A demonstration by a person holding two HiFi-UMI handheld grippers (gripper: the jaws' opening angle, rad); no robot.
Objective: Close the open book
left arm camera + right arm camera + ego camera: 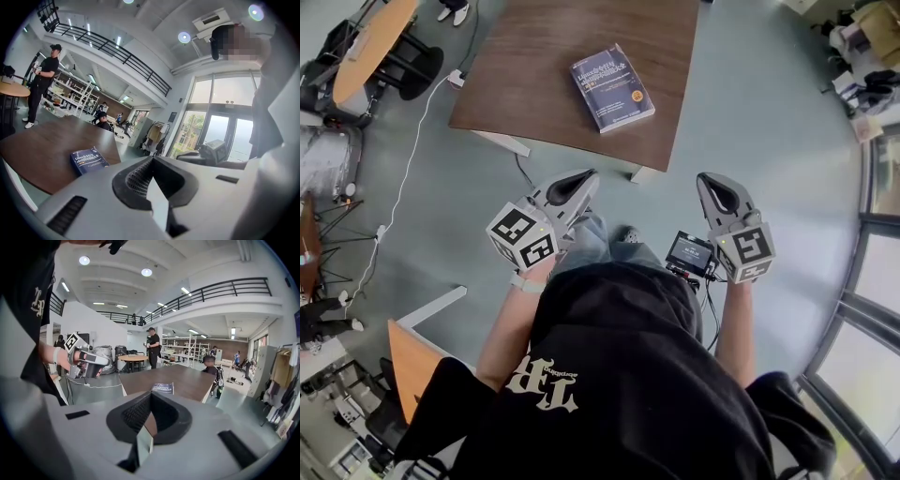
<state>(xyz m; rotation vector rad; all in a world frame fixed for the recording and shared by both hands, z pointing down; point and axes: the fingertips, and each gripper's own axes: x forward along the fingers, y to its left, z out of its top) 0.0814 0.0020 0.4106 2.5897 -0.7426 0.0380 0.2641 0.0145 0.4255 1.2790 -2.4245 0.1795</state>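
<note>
Setting: a wide hall with a grey floor, a railed upper gallery and tall windows, and in it a dark brown wooden table [534, 56]. The thick blue softcover book [612, 87] lies flat on this table with its front cover up, well ahead of both pairs of jaws and touching neither.

I hold the left gripper [584, 177] and the right gripper [709, 180] over the floor, short of the table's near edge.

- **Left gripper view:** the jaws are pressed together with nothing between them. The book [88, 159] sits ahead of their tips and off to the left.
- **Right gripper view:** the jaws likewise meet and hold nothing. The book [162, 388] lies far beyond their tips, almost straight ahead.

Progress, as I judge it: no page spread shows in any view and the cover lies flat over the block of pages, so the book appears already closed. From what I can see, nothing of the closing remains. At most I would check that the cover has settled fully.
</note>
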